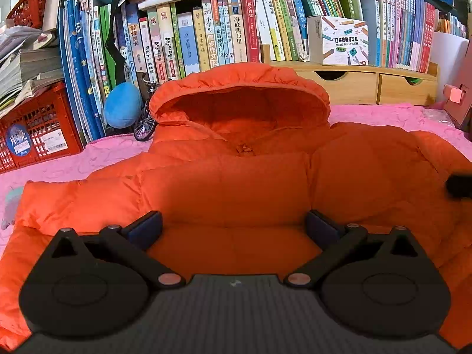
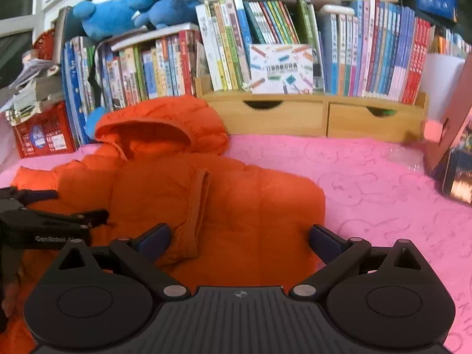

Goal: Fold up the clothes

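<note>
both grippers, left [image 1: 234, 225] and right [image 2: 239, 240], gaping empty | orange puffer jacket [image 2: 224, 194]: light, soft, slippery | grab sleeve cuff, 3 o'clock

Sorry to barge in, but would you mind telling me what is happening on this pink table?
A person is folding an orange hooded puffer jacket with two handheld grippers. It lies front up on the pink cloth, hood toward the bookshelf. The left claw and right claw both hover open over it, gripping nothing. From the right wrist view, one sleeve looks already folded across the chest.
</note>
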`<state>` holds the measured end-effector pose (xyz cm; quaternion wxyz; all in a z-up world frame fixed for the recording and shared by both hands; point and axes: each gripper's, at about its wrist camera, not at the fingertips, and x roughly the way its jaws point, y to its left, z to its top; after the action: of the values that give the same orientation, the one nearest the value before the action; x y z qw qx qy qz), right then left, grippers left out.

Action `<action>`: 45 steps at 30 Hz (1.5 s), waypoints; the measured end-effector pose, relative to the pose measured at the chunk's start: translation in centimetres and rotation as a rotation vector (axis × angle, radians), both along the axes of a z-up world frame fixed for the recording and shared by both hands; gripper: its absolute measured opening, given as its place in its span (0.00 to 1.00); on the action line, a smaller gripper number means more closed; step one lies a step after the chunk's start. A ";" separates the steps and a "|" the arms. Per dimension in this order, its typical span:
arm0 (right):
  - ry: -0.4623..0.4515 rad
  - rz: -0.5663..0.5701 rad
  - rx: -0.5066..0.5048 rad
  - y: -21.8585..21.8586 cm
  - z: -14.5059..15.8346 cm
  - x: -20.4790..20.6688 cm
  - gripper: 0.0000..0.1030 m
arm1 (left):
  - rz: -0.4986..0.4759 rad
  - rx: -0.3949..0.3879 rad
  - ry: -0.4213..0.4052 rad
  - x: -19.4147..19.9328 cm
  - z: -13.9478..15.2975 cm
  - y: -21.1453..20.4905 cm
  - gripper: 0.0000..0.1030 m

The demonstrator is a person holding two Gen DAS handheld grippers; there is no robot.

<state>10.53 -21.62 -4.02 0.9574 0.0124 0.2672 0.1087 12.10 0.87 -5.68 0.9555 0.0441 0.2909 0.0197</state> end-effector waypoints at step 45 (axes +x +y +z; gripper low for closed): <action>-0.598 0.135 -0.261 10.3 13.4 -1.6 0.13 | -0.031 -0.148 0.020 0.0 -0.2 2.2 1.00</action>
<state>8.88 -11.34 9.40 0.9776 -0.1604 -0.0140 0.1353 12.10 3.05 -5.84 0.9534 -0.0220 0.3005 -0.0174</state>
